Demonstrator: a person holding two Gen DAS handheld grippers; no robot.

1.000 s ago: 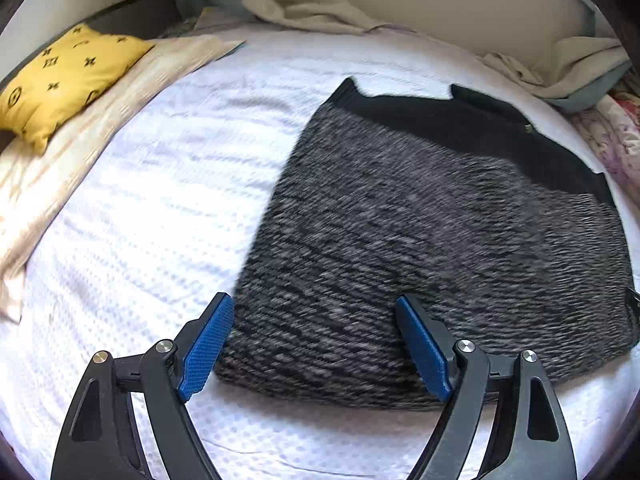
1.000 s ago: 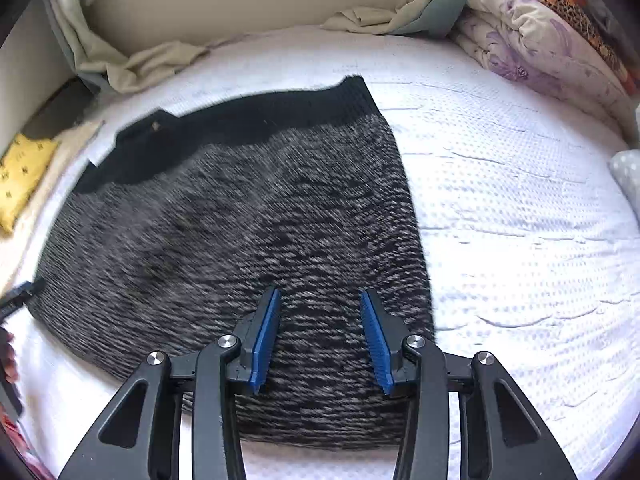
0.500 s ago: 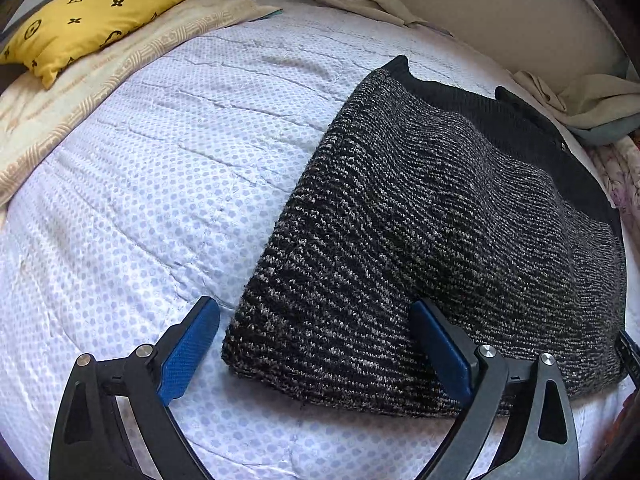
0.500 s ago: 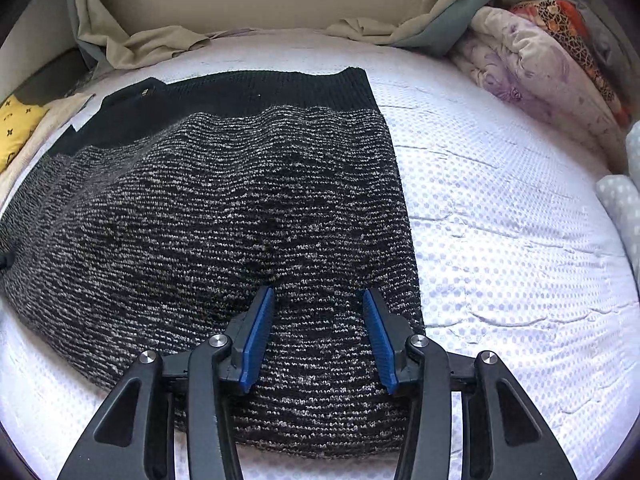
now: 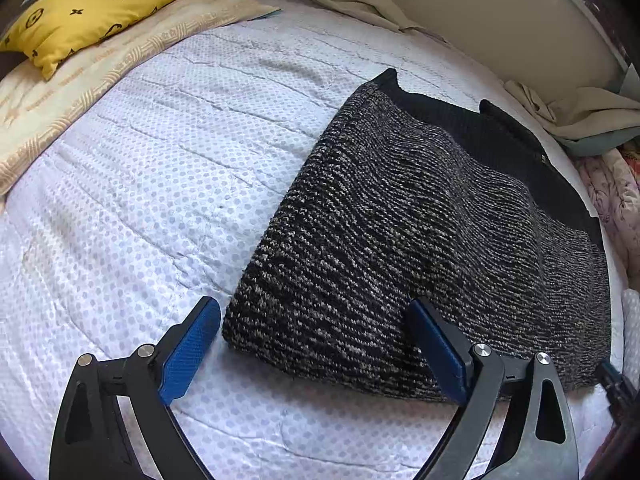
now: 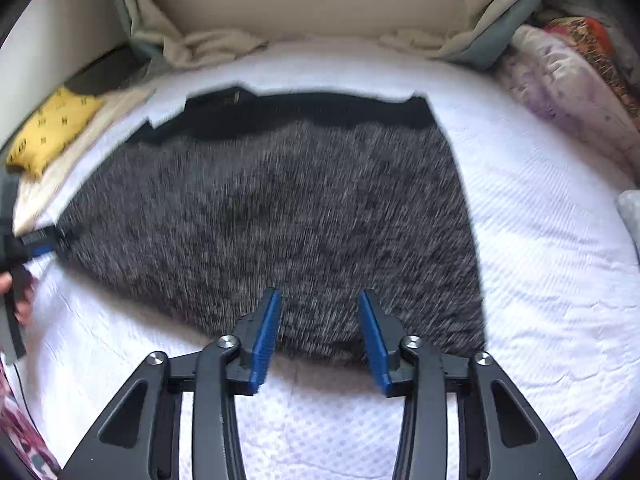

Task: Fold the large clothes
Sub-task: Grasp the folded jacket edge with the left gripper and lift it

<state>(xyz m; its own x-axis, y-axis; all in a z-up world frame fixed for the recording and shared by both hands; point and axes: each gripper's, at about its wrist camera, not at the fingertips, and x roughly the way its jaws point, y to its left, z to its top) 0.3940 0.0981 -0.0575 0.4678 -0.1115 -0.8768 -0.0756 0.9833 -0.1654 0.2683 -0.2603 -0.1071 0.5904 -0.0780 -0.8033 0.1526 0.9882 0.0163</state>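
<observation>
Lying flat across the middle of the white bed (image 5: pixel 152 184): a big grey-black knit sweater (image 5: pixel 420 232), black band at its far edge

Left claw (image 5: pixel 316 328), low in the left view: wide, closing a little, near left corner of sweater between the pads, not pinched

Right claw (image 6: pixel 320 320), low centre of the right view: partly open, closing, near sweater edge between the pads, not gripped; view blurred

Upper left: yellow pillow (image 5: pixel 84 8)

Upper right: heaped cloth (image 6: pixel 560 80)
</observation>
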